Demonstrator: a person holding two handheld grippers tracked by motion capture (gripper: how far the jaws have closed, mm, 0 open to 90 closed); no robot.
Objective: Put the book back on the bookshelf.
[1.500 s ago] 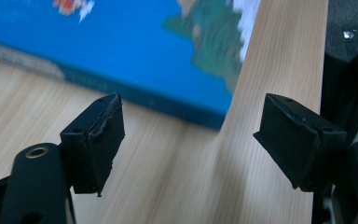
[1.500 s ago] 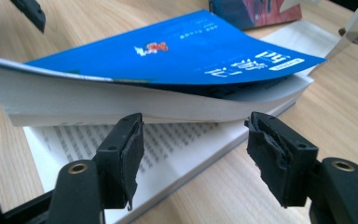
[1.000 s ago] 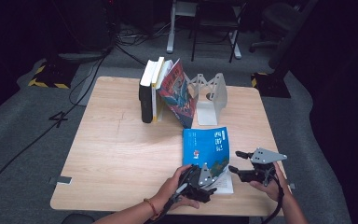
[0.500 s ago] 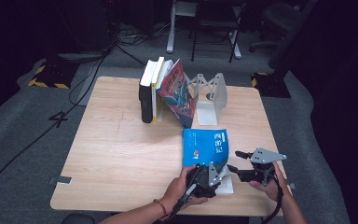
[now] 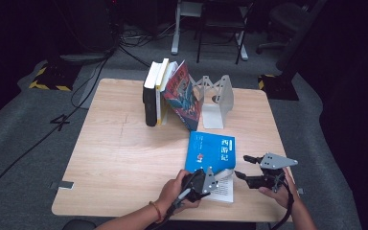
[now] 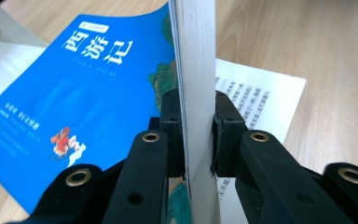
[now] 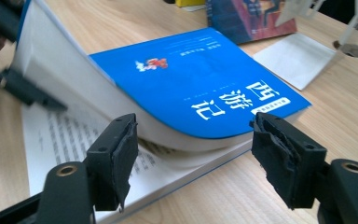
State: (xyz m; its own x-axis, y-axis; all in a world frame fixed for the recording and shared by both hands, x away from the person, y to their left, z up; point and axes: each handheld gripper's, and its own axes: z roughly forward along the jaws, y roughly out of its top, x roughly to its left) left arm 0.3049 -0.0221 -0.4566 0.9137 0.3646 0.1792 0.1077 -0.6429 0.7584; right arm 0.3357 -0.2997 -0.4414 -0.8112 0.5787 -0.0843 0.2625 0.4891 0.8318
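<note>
A blue book (image 5: 211, 151) with white characters on its cover lies at the table's front right. Its near end is lifted off a printed page (image 6: 256, 102) that lies flat. My left gripper (image 5: 210, 178) has just been closing, and its jaws (image 6: 198, 112) are shut on the raised cover and thick block of pages (image 6: 193, 56). My right gripper (image 5: 242, 166) stands just right of the book with its jaws apart. They have just been opening a little. In the right gripper view the book's curved edge (image 7: 191, 79) lies ahead between the open pads (image 7: 196, 135), untouched.
At the back of the wooden table (image 5: 124, 153) stands a row of upright books (image 5: 155, 93). A colourful book (image 5: 182, 96) leans on them, beside a white metal bookend (image 5: 218, 98). Cables and chair legs lie on the floor beyond.
My left gripper has shifted slightly at the book's near edge and closed on the lifted cover and pages. The right gripper has stayed where it was.
</note>
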